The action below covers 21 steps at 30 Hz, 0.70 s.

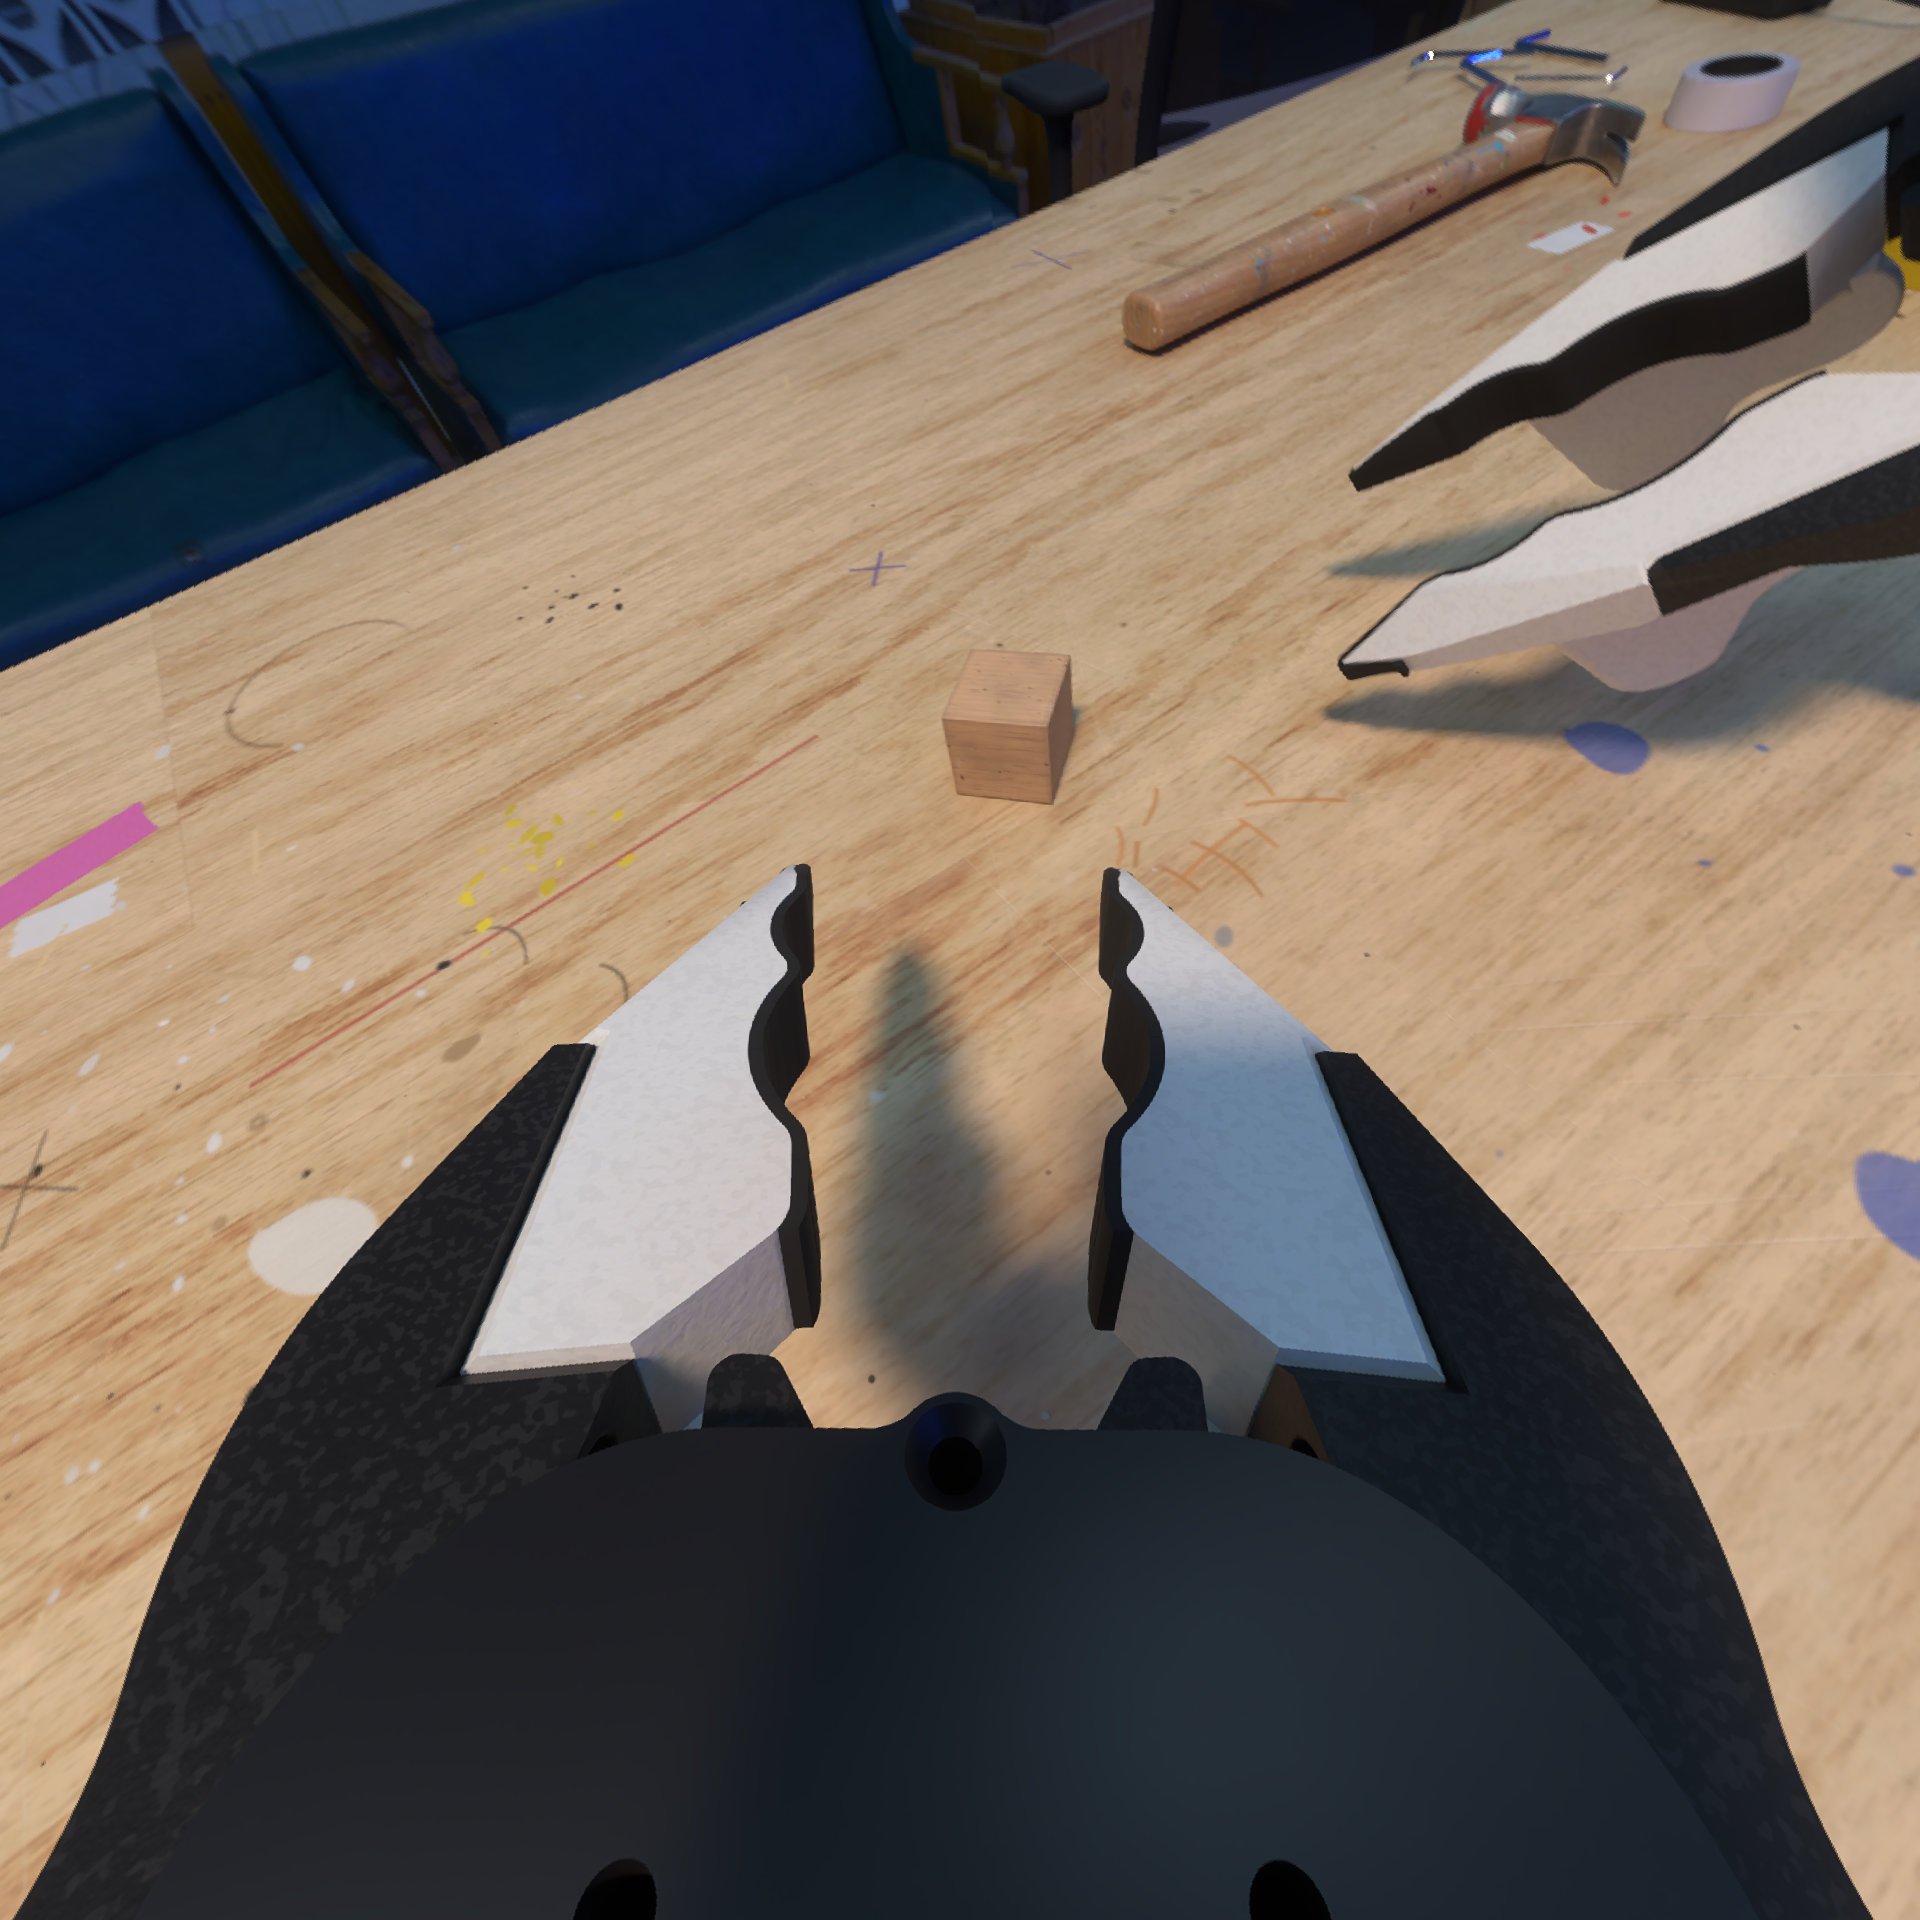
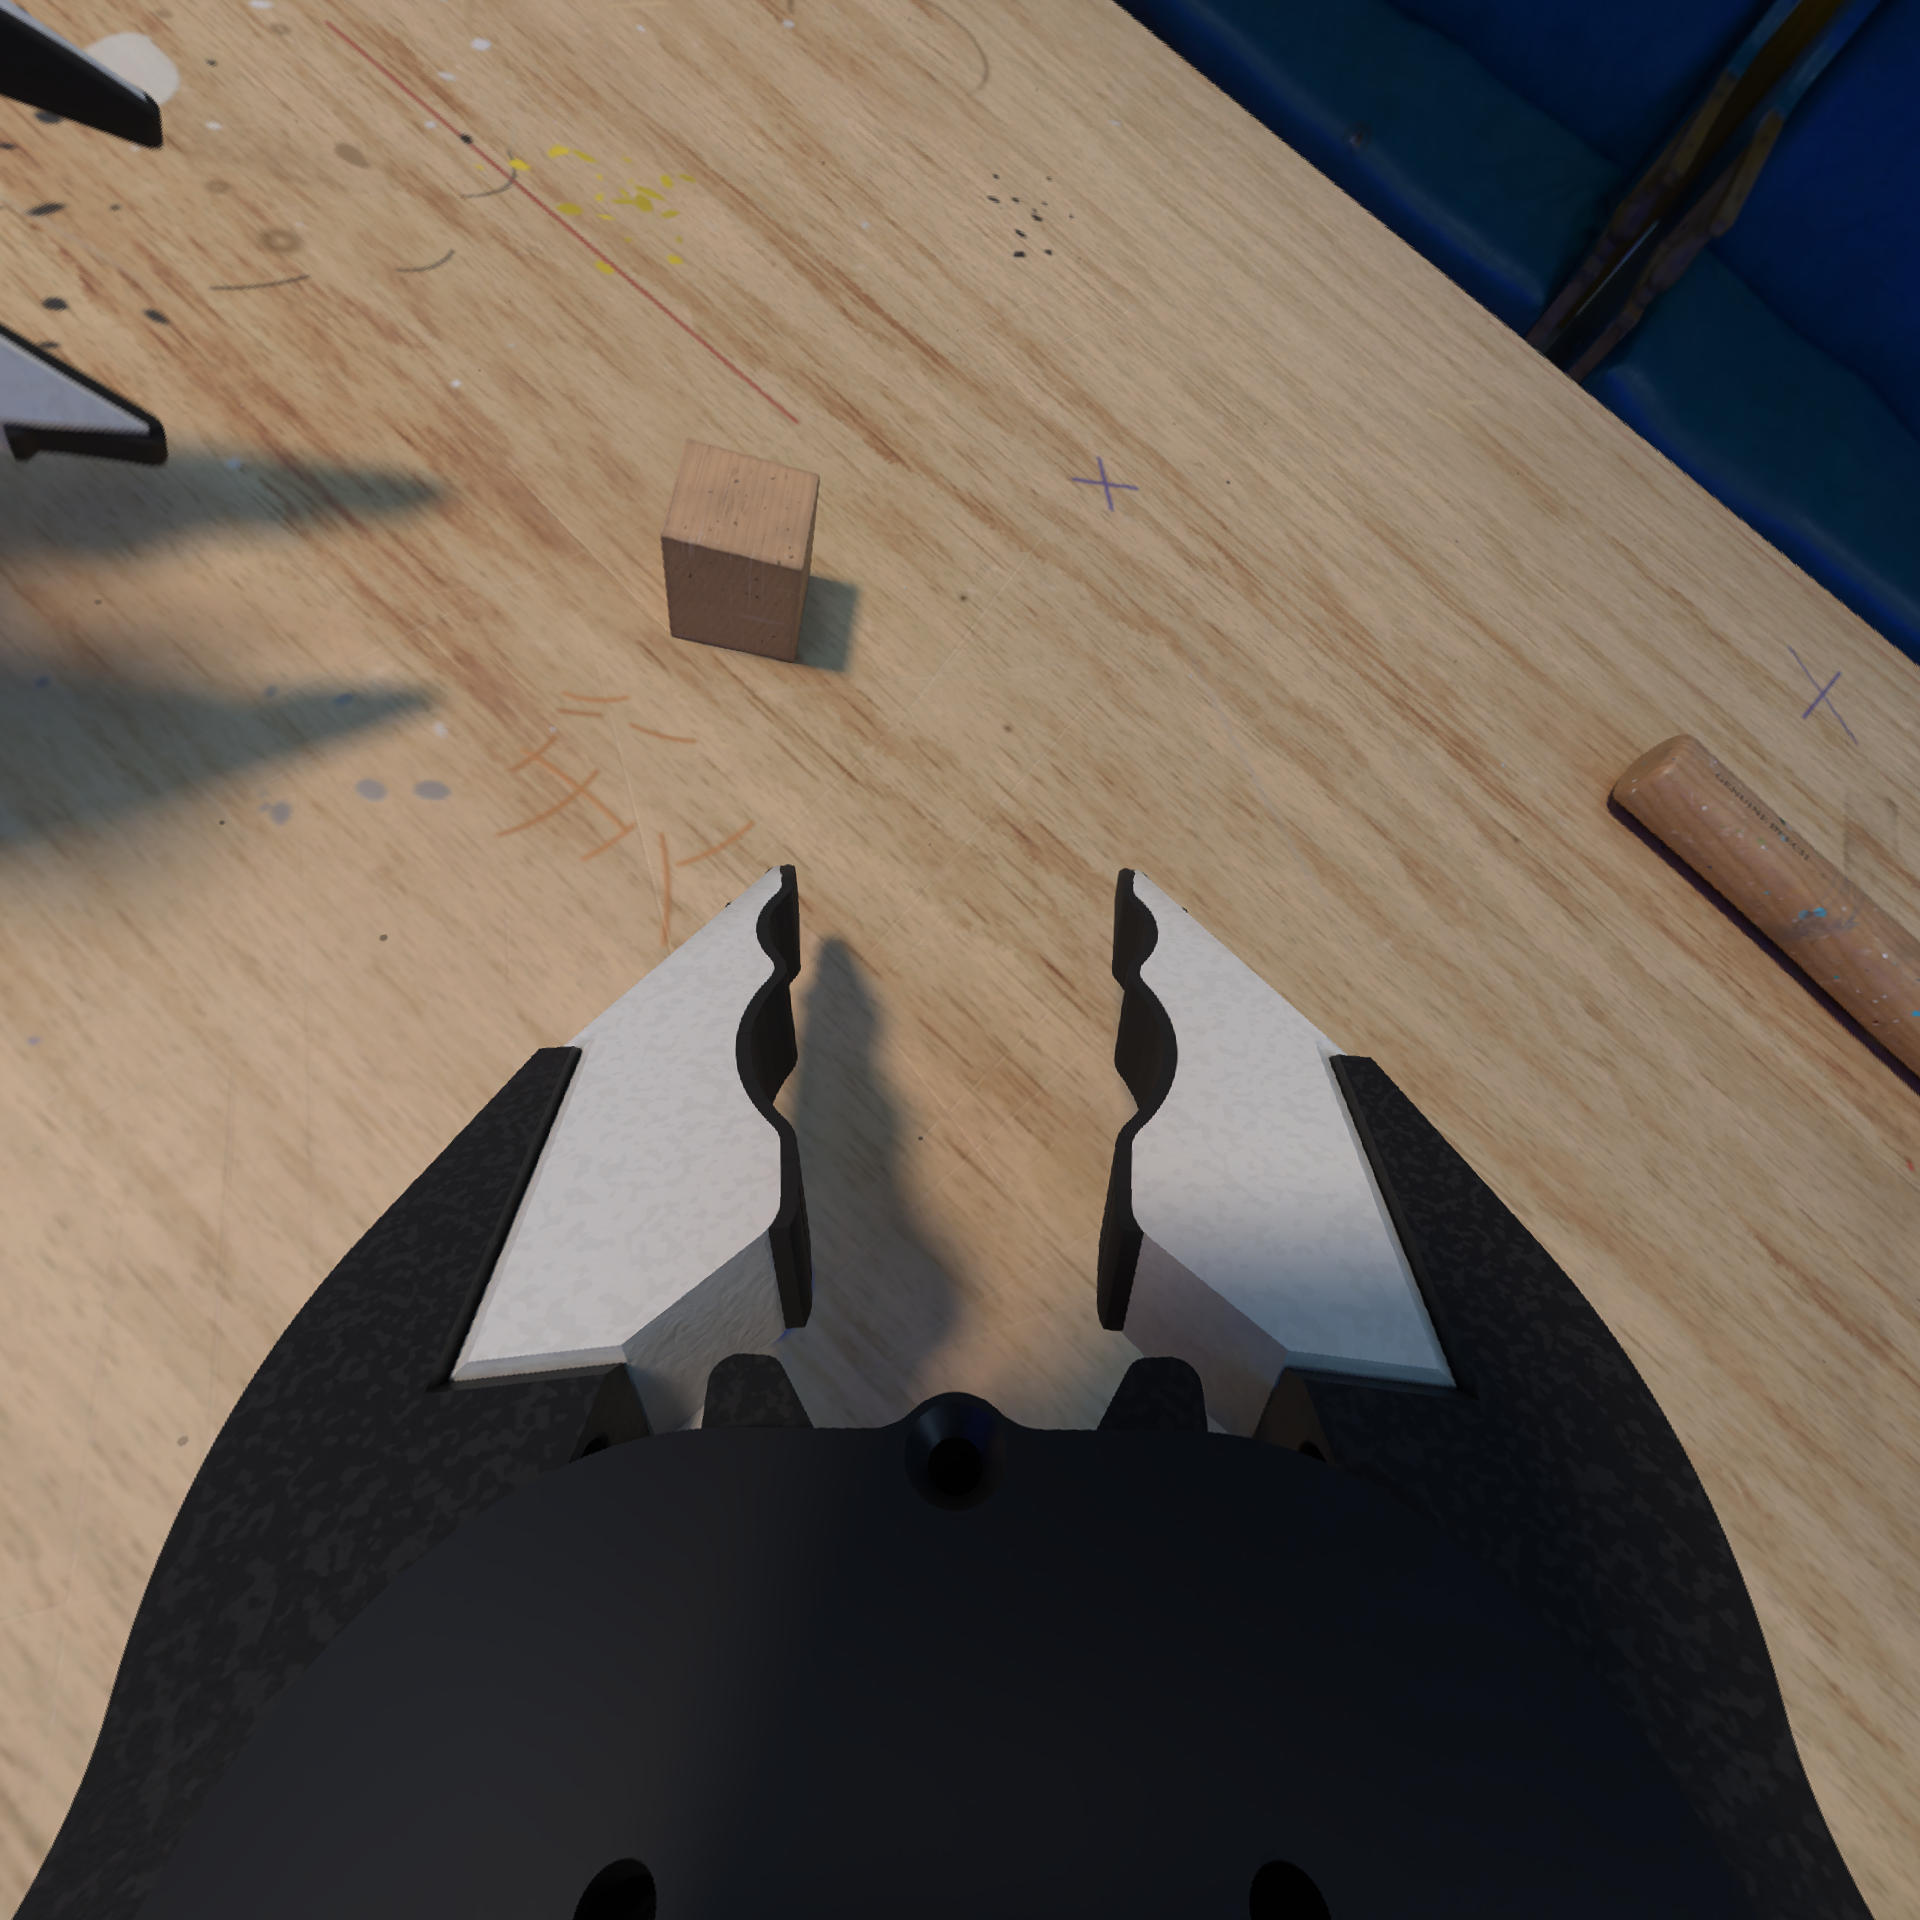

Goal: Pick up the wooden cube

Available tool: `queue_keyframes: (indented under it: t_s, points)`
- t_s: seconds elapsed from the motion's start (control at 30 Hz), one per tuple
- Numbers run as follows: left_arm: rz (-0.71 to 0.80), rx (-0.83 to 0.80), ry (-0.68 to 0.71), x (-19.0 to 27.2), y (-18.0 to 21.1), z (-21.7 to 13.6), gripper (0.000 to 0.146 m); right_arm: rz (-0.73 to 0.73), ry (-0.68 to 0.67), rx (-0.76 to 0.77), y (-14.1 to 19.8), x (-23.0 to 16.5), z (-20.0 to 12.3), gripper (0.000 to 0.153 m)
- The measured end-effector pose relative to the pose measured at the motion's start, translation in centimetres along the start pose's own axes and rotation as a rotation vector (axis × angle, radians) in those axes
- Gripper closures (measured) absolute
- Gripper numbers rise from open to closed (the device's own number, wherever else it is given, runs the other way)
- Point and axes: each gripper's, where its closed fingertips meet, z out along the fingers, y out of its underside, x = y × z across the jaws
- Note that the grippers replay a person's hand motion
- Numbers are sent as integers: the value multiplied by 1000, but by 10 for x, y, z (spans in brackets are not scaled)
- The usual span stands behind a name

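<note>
A small wooden cube (image 1: 1008, 724) stands on the wooden table (image 1: 727, 644), just ahead of my left gripper (image 1: 956, 873) and slightly to its right. The left gripper is open and empty, above the table. My right gripper (image 2: 954, 873) is open and empty too; the cube (image 2: 740, 549) lies ahead of it and to its left. The right gripper also shows in the left wrist view (image 1: 1351, 571), to the right of the cube, apart from it. The left gripper's fingertips (image 2: 94, 426) show at the left edge of the right wrist view.
A hammer (image 1: 1382, 208) with a wooden handle lies far right on the table; its handle end (image 2: 1766, 883) is to the right of my right gripper. A tape roll (image 1: 1730, 91) and small metal tools (image 1: 1507, 62) lie beyond. Blue seats (image 1: 416, 208) stand past the table's edge.
</note>
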Motion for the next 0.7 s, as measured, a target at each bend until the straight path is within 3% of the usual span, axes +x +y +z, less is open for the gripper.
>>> queue_keyframes:
  t_s: [0.47, 0.7]
  points:
    - [-145, 8, 72, 2, 2, 2, 86, 32, -13, 3, 2, 0, 1, 94]
    - [-253, 21, 157, 7, 1, 5, 72, 57, -2, -30, 5, 5, 1, 91]
